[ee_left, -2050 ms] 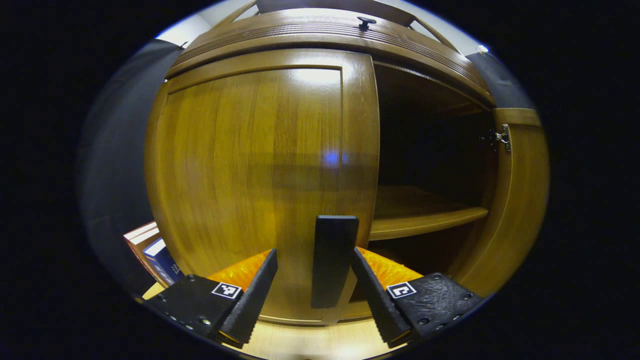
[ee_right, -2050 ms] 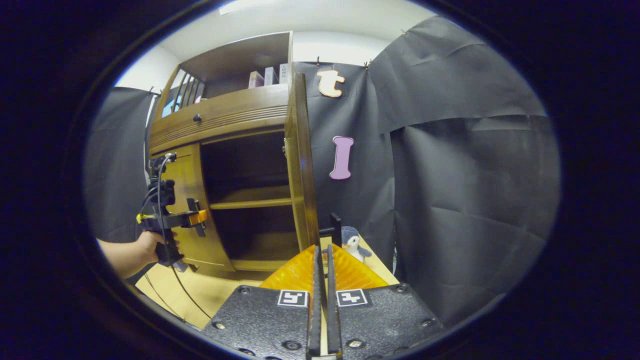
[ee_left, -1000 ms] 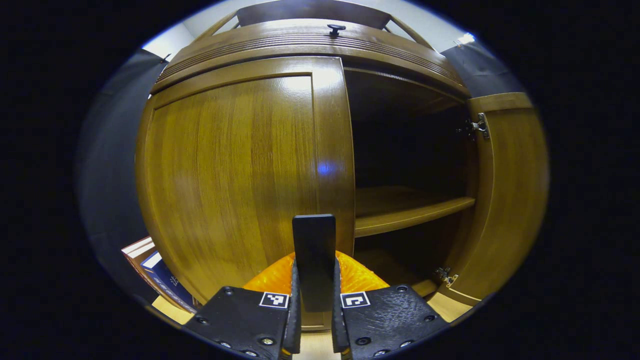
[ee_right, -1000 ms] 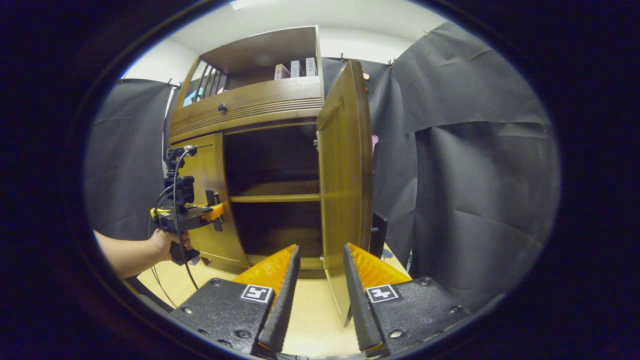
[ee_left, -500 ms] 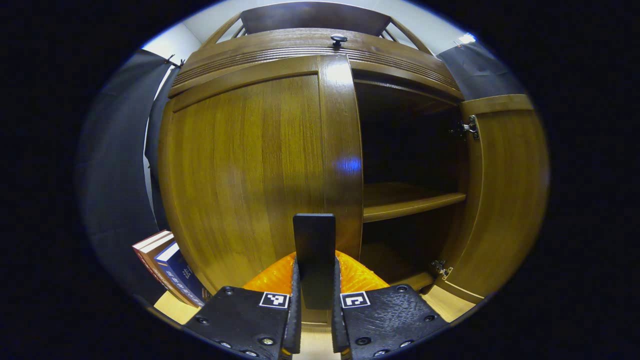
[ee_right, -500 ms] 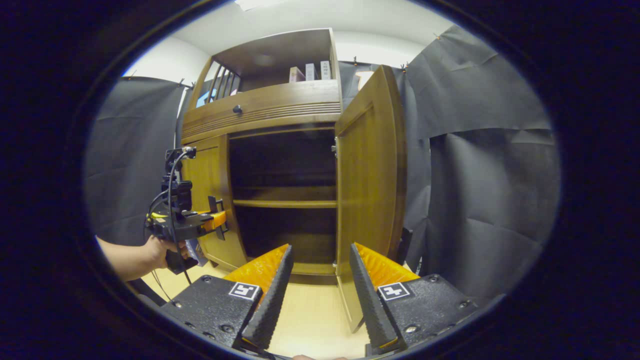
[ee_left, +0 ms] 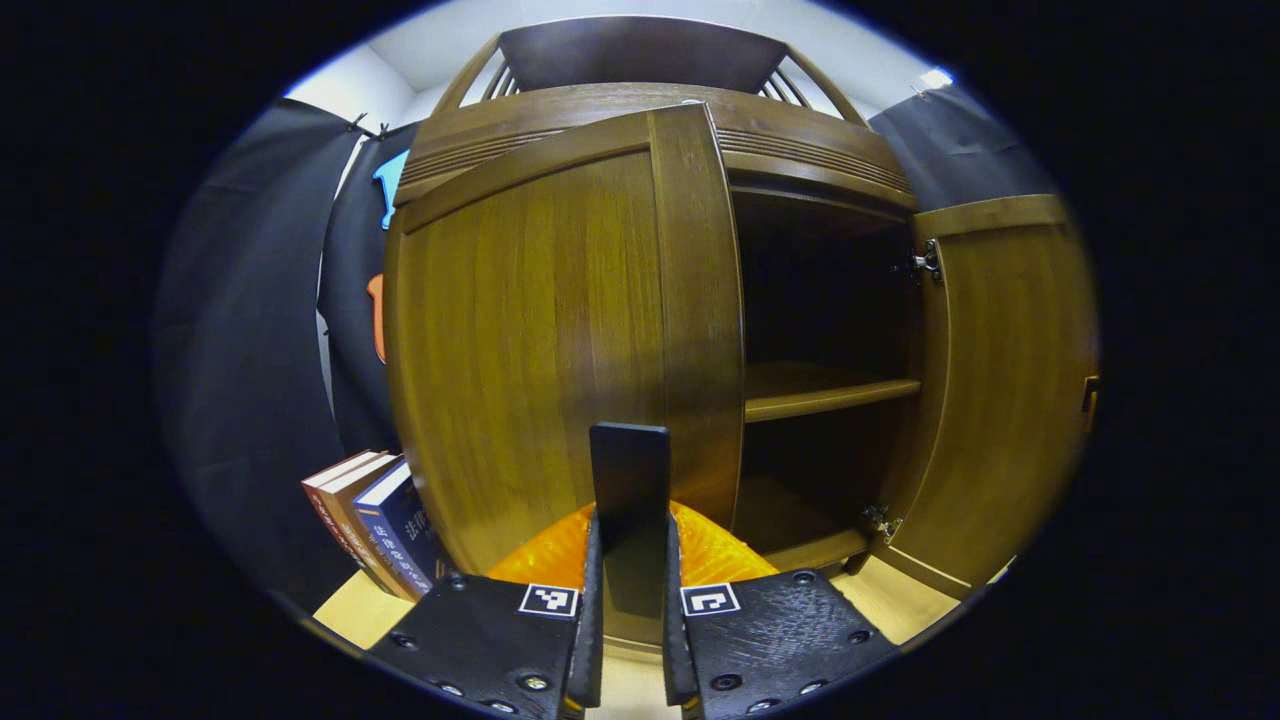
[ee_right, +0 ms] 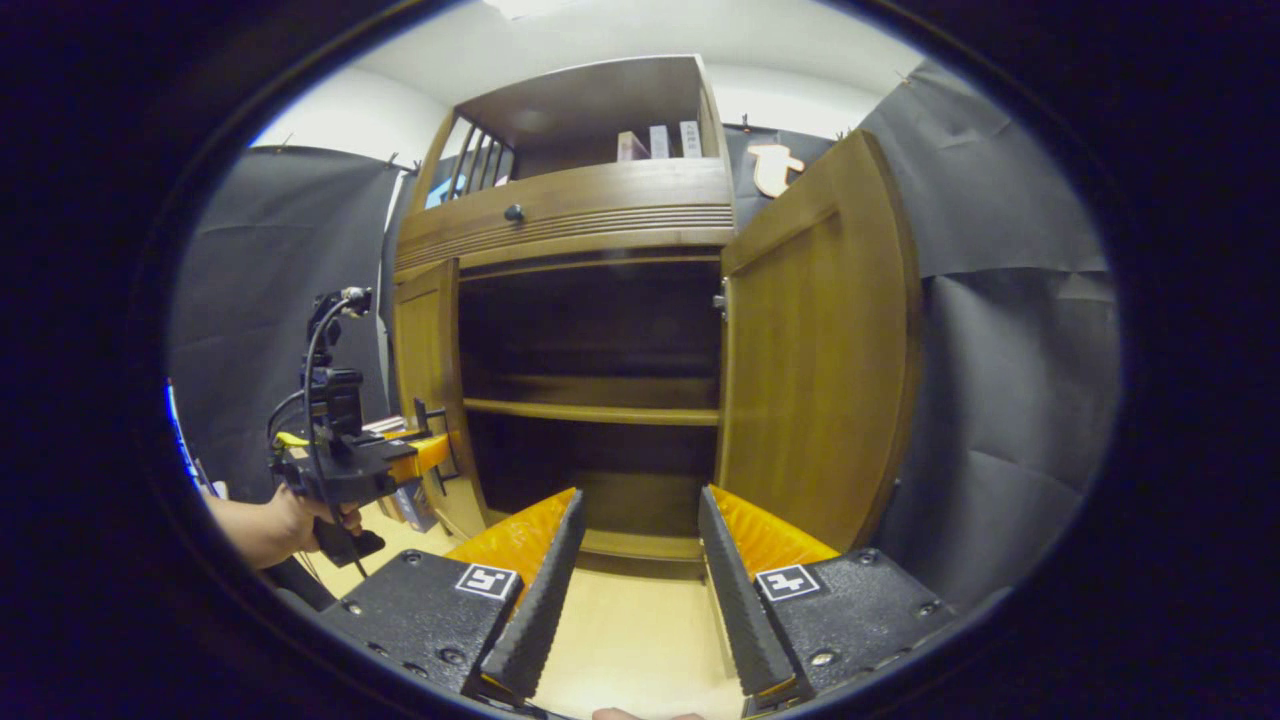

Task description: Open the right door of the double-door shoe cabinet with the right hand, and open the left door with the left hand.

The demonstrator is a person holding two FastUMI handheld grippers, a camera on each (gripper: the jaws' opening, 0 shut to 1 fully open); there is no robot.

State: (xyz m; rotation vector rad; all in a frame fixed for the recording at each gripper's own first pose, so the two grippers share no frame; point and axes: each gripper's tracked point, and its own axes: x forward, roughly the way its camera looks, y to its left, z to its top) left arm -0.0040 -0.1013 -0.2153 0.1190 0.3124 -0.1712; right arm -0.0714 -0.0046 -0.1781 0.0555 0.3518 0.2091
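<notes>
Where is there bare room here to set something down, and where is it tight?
Free: the shelf inside the cabinet, the cabinet floor below it, and the pale tabletop in front, between the left door and right door. Crowded: the corner left of the left door, where books lean.

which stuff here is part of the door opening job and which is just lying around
Job:
left door
black handle, clamped by left gripper
right door, swung wide
right gripper, open, holding nothing

Lying about:
books beside the cabinet
boxes on the top shelf
drawer knob
</notes>
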